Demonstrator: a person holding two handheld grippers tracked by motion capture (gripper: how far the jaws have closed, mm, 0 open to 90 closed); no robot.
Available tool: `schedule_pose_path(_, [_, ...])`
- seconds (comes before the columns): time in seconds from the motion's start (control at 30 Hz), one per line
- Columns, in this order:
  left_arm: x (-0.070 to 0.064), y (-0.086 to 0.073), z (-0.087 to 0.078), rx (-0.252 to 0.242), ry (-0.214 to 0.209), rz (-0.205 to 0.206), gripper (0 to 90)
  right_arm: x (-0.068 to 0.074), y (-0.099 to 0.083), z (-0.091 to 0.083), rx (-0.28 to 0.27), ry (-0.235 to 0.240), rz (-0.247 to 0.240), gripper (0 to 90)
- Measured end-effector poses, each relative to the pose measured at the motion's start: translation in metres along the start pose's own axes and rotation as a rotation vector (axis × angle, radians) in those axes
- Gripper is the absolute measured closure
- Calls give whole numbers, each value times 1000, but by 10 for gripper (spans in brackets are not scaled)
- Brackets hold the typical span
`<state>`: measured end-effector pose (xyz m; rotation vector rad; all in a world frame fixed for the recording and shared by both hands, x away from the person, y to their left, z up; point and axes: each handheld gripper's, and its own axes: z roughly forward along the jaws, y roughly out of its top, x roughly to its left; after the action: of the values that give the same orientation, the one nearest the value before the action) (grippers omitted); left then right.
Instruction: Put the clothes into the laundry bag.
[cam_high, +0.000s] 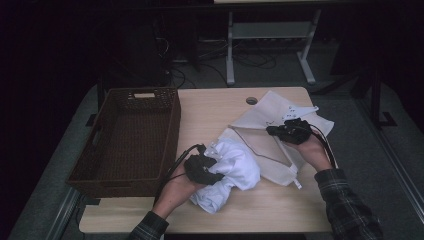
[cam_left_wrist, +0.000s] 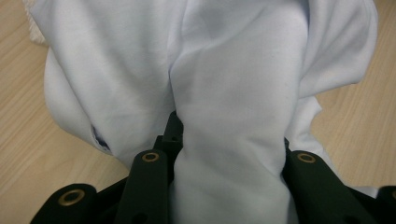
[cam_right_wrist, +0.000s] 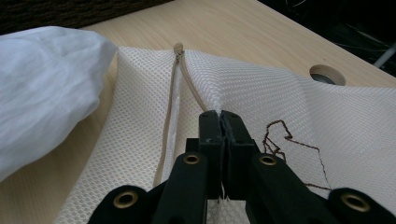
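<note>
- Shirt (cam_high: 231, 172), bunched near the table's (cam_high: 210, 107) front edge, is clamped by the left gripper (cam_left_wrist: 229, 140).
- Mesh bag (cam_right_wrist: 289, 98) edge, toward the right edge, is pinched by the right gripper (cam_right_wrist: 219, 114).
- Thin mesh could slip out if pulled hard, so the opening would close.

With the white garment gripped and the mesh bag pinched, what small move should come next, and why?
Probably lift the right gripper slightly to open the mesh bag at its zipper edge. Its jaws are shut on the mesh, while the left gripper holds the bunched white garment just beside the bag, seemingly ready to go in.
</note>
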<state>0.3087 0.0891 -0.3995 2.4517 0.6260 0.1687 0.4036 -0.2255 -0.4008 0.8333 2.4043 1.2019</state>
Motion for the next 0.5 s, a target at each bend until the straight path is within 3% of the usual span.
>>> schedule_pose_path(0.5, [-10, 17, 5, -8, -15, 62, 637, 15, 6, 3, 2, 54, -46, 876])
